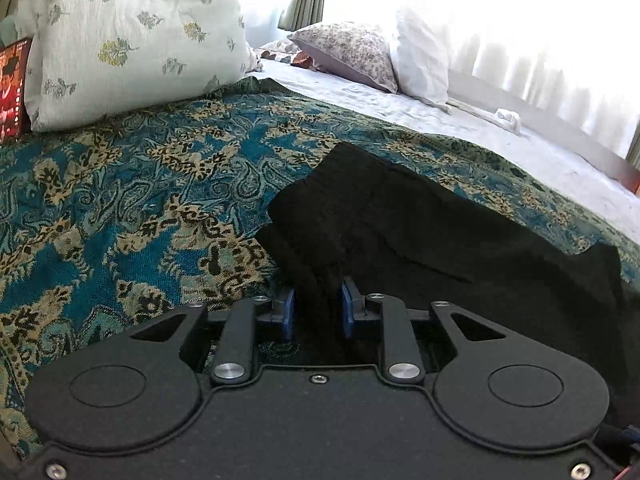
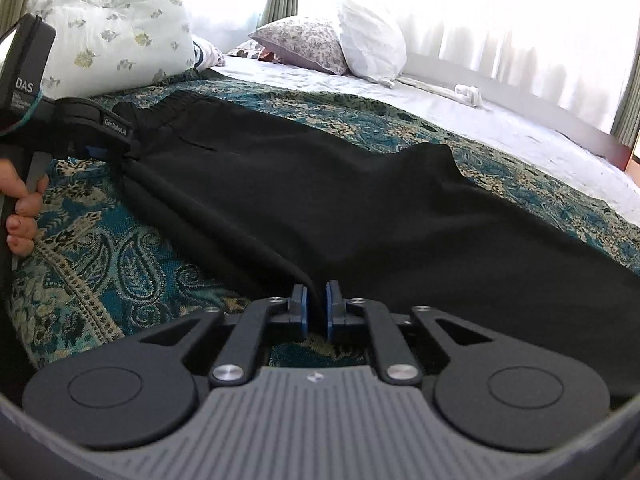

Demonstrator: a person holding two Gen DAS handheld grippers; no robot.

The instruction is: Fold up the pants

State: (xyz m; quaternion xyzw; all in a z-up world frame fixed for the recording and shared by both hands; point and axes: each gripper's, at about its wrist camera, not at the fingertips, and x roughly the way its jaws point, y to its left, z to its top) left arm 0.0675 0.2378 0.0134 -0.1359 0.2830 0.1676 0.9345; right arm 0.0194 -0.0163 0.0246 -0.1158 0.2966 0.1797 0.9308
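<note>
So both grippers are pinching the pants (image 2: 320, 184) right now. The left gripper (image 1: 318, 308) has its blue pads (image 1: 289, 312) closed down to a narrow gap with a bunched ridge of black fabric squeezed between them, so the jaws are clamped on the cloth near the waistband end. From the right wrist view you can see that same gripper off at the left, biting the near edge of the pants beside the waist, with the person's fingers (image 2: 24, 216) wrapped round its handle. The right gripper (image 2: 316, 308) is even tighter: its pads (image 2: 303, 312) are nearly together, with just a thin fold of the pants' near edge caught in between. The pants lie stretched out lengthwise along the near side of the bed, on top of the teal and gold paisley throw (image 2: 112, 256), waistband toward the left and the legs running off to the right. Farther back there's a big leaf-print pillow (image 1: 128, 44) at the throw's far left corner, then white sheet (image 1: 460, 120), a floral pillow (image 1: 352, 52) and a white pillow (image 1: 424, 60) near the bright curtained window (image 2: 500, 24).
</note>
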